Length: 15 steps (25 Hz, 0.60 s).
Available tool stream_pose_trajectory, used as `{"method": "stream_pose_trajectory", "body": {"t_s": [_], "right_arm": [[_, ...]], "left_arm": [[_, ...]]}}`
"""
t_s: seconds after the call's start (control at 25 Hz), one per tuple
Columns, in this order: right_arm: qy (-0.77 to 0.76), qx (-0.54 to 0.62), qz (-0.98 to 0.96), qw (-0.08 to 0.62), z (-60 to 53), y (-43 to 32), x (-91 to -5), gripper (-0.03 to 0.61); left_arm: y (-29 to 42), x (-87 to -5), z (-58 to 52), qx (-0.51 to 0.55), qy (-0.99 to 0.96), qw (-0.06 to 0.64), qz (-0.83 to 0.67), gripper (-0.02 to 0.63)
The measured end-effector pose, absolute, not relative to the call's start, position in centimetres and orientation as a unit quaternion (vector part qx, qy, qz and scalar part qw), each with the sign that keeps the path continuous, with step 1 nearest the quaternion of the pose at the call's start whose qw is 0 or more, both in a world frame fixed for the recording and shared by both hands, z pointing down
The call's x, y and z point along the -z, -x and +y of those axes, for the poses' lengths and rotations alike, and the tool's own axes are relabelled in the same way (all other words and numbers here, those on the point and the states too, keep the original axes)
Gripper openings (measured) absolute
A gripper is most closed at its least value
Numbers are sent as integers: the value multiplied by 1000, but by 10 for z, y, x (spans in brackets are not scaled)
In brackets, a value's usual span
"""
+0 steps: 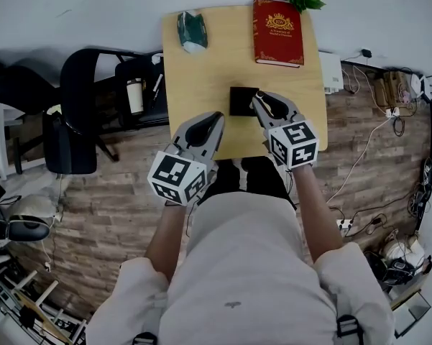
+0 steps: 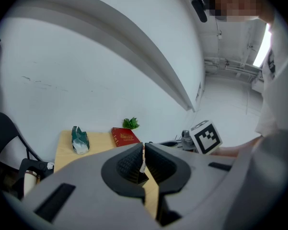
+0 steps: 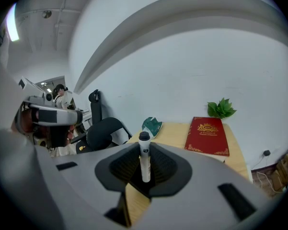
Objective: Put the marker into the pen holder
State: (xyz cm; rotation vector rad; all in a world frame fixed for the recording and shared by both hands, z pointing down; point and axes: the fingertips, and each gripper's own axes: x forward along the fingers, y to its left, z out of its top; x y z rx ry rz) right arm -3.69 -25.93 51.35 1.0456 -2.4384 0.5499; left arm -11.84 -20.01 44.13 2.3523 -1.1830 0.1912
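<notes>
Right gripper view: white marker is clamped upright in right hand-held gripper, just beside black pen holder on worktop; left hand-held gripper is closed, empty.

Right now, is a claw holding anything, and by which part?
The right claw holds the marker by its white barrel, dark-capped end poking up. The left claw is shut on nothing.
</notes>
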Motion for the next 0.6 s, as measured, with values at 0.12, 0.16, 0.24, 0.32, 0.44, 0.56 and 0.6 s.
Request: {"method": "stream_pose_trajectory", "body": {"t_s": [0.12, 0.16, 0.24, 0.32, 0.44, 0.56, 0.6], "right_arm": [[-377, -206, -876, 219, -259, 36, -521, 67], [-377, -208, -875, 220, -258, 36, -524, 67], [-377, -212, -874, 223, -258, 35, -528, 67], [-377, -216, -872, 225, -258, 35, -532, 67], [-376, -223, -870, 228, -257, 35, -539, 67], [-372, -227, -868, 237, -256, 36, -547, 67], [-370, -228, -868, 240, -256, 36, -550, 67]], "left_arm": [[120, -443, -199, -71, -862, 249, -436, 17], [121, -443, -200, -71, -861, 250, -437, 17], [122, -444, -200, -71, -860, 251, -438, 17], [123, -445, -200, -72, -860, 252, -439, 17], [123, -446, -200, -72, -859, 253, -439, 17], [122, -448, -200, -73, -859, 254, -439, 17], [122, -448, -200, -73, -859, 254, -439, 15]]}}
